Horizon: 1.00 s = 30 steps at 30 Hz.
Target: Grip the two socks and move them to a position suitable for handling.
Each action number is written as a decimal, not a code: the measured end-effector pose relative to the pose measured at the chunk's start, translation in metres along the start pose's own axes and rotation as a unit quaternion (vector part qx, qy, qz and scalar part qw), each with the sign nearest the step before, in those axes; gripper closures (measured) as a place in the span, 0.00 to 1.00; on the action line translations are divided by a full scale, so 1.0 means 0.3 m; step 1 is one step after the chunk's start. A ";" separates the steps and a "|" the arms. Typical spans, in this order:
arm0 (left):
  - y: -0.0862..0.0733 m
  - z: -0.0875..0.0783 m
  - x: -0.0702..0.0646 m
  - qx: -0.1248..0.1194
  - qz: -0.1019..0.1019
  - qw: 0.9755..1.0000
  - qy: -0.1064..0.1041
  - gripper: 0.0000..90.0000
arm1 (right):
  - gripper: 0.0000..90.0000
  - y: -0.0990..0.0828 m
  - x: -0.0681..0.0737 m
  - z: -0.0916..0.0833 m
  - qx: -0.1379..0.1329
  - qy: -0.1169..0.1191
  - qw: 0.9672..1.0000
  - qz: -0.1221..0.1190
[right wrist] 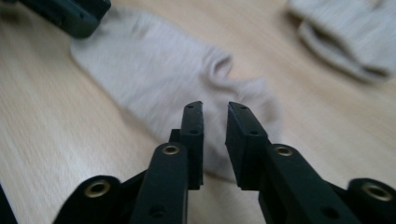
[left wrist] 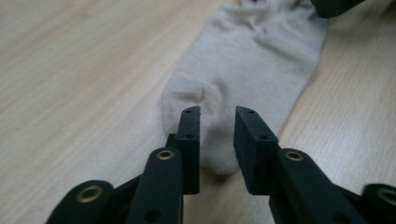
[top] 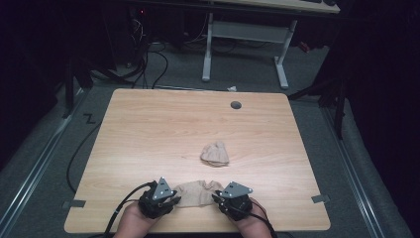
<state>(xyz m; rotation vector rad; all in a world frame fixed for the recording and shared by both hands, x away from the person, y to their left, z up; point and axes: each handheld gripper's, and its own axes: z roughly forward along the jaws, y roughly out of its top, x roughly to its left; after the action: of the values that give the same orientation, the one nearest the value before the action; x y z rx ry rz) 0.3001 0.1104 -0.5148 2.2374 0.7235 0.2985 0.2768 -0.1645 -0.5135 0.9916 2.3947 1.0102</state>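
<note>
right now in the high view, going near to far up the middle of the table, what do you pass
flat sock between the two grippers → bunched sock → round grommet hole near the far edge → white desk legs on the floor beyond

Black claws (left wrist: 217, 140), brass rivets, trailing black cables

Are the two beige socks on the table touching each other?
Apart. In the high view, bare wood separates the flat sock between the grippers from the bunched sock farther up the table.
</note>
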 end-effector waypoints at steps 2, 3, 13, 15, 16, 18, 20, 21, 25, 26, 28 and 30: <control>0.001 -0.013 0.021 -0.017 -0.020 1.000 0.008 0.70 | 0.82 0.014 -0.020 -0.015 -0.022 -0.012 1.000 0.012; 0.000 -0.019 0.033 -0.022 -0.027 0.999 0.012 0.67 | 0.80 0.020 -0.033 -0.022 -0.030 -0.020 0.999 0.020; -0.011 -0.056 0.128 -0.053 -0.078 0.995 0.020 0.57 | 0.92 0.125 -0.198 0.057 -0.033 -0.089 0.993 0.071; -0.012 -0.057 0.130 -0.058 -0.082 0.995 0.016 0.57 | 0.92 0.151 -0.225 0.109 -0.013 -0.095 0.993 0.070; -0.011 -0.058 0.130 -0.057 -0.081 0.995 0.014 0.57 | 0.92 0.164 -0.236 0.136 -0.005 -0.096 0.993 0.071; -0.010 -0.060 0.126 -0.057 -0.077 0.995 0.013 0.57 | 0.92 0.190 -0.258 0.177 0.008 -0.103 0.992 0.065; -0.009 -0.061 0.125 -0.058 -0.078 0.995 0.013 0.57 | 0.92 0.211 -0.276 0.202 0.012 -0.105 0.992 0.067; -0.009 -0.061 0.124 -0.059 -0.078 0.995 0.013 0.56 | 0.92 0.225 -0.285 0.218 0.016 -0.107 0.992 0.068; -0.011 -0.063 0.125 -0.058 -0.077 0.995 0.013 0.56 | 0.93 0.236 -0.290 0.271 0.044 -0.101 0.992 0.060; -0.012 -0.064 0.126 -0.058 -0.079 0.995 0.013 0.56 | 0.93 0.233 -0.279 0.282 0.051 -0.094 0.993 0.055; -0.013 -0.064 0.127 -0.058 -0.081 0.995 0.012 0.56 | 0.93 0.226 -0.251 0.289 0.051 -0.085 0.994 0.044; -0.013 -0.063 0.127 -0.057 -0.080 0.995 0.011 0.56 | 0.94 0.221 -0.220 0.283 0.046 -0.066 0.996 0.043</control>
<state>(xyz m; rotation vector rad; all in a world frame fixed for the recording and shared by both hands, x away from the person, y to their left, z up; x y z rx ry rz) 0.3215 0.1459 -0.5049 2.0572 0.8707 0.2792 0.4003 -0.1385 -0.5194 1.1657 2.3248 0.8411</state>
